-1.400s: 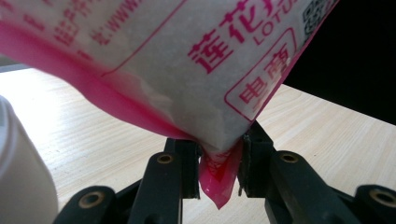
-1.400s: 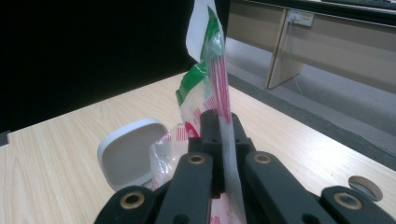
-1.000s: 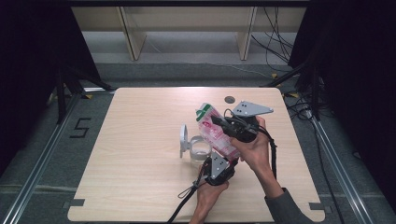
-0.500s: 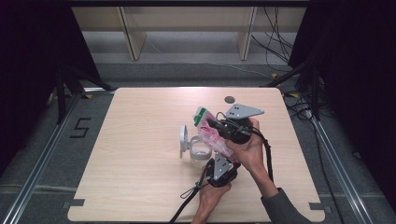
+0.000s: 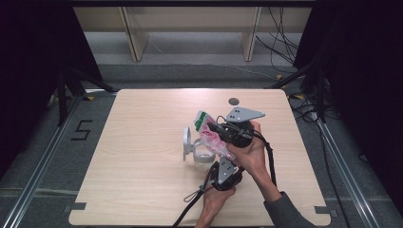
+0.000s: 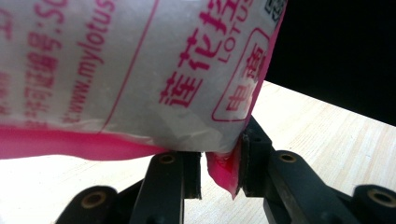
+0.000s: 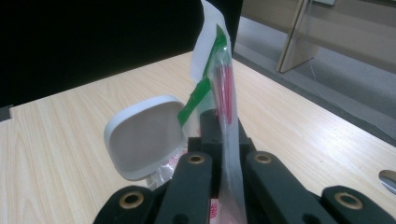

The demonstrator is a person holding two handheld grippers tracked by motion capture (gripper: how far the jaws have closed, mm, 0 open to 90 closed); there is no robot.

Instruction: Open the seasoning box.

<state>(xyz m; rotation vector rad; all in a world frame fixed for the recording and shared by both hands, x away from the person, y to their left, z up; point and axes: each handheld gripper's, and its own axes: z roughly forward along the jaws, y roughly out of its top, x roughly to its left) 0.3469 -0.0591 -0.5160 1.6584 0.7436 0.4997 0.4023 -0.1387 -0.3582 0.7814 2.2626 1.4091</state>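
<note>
Item: packet (image 5: pixel 211 134), white film with pink print and a green band at its top end. Held tilted in the air directly above the jar (image 5: pixel 203 156), touching neither jar nor desk (image 5: pixel 133 156) as far as I can see.

Right gripper (image 5: pixel 219 129): my jaws are closed flat on the packet's upper part; in the right gripper view the film (image 7: pixel 223 93) stands edge-on between them.

Left gripper (image 5: pixel 223 164): just behind the jar on my side. My jaws sit partly apart around the packet's pink lower corner (image 6: pixel 223 173). One pad touches it; whether both press I cannot tell.

Jar: clear, standing on the desk, its white lid (image 5: pixel 187 142) swung open and upright on the side away from my hands.

Progress, as I judge it: jar opened, packet lifted and gripped at both ends over the jar. Left to do: open the packet, most likely at the pink corner, and get its contents into the jar. No tear shows yet.

Hard to make out:
- Packet contents, hidden by printed film.
- Jar interior, covered by packet and hands from above.
- Packet's far end, cut off in the left gripper view.
- Small dark round thing (image 5: pixel 233 101) on the desk beyond the jar, unidentified.
</note>
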